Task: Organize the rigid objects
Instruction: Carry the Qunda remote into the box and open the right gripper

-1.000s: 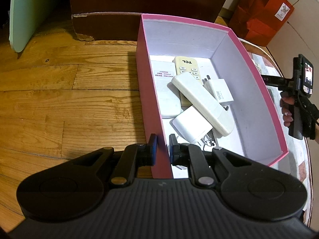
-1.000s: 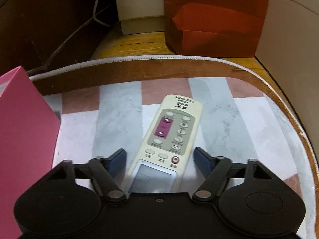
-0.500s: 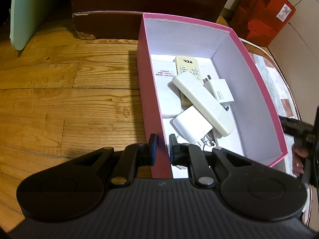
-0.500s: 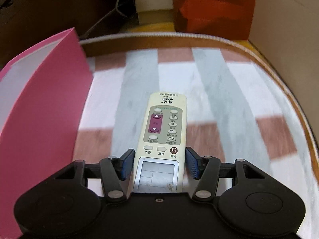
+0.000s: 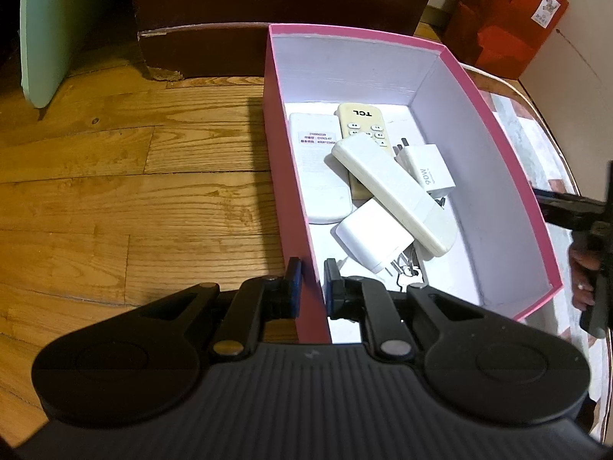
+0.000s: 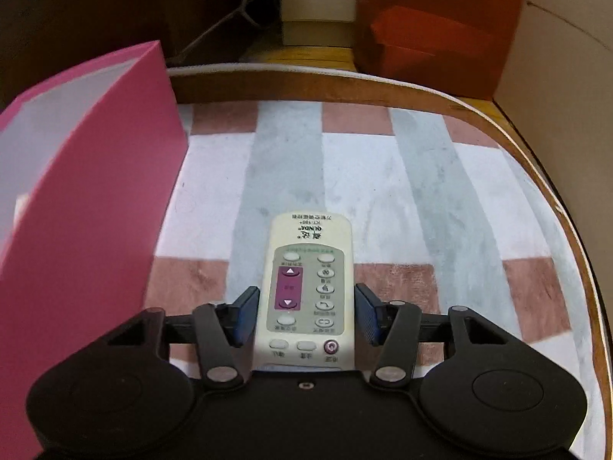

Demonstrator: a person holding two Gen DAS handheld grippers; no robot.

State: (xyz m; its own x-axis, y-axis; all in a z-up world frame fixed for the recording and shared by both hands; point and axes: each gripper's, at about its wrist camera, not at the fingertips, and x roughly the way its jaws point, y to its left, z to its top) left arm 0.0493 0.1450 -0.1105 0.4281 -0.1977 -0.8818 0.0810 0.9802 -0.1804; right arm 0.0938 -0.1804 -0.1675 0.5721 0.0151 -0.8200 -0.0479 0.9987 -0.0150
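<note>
My left gripper [image 5: 309,283] is shut on the near left wall of a pink box [image 5: 285,176], one finger outside and one inside. The box holds several remotes, among them a long white remote [image 5: 394,188] and a yellowish TCL remote [image 5: 362,120], and white chargers [image 5: 369,239]. My right gripper [image 6: 306,312] is shut on a cream remote with a purple pad [image 6: 308,291] and holds it above the striped rug, just right of the pink box [image 6: 88,207]. The right gripper also shows at the right edge of the left wrist view [image 5: 590,230].
The box stands on a wooden floor [image 5: 115,191] beside a striped rug [image 6: 421,176] with a brown border. Red paper bags [image 6: 433,23] and a pale wall panel [image 6: 563,76] stand beyond the rug. Dark furniture [image 5: 230,7] lies behind the box.
My right gripper closed on the cream remote, lifted it off the rug and carried it back beside the pink box. The left gripper has kept its hold on the box wall.
</note>
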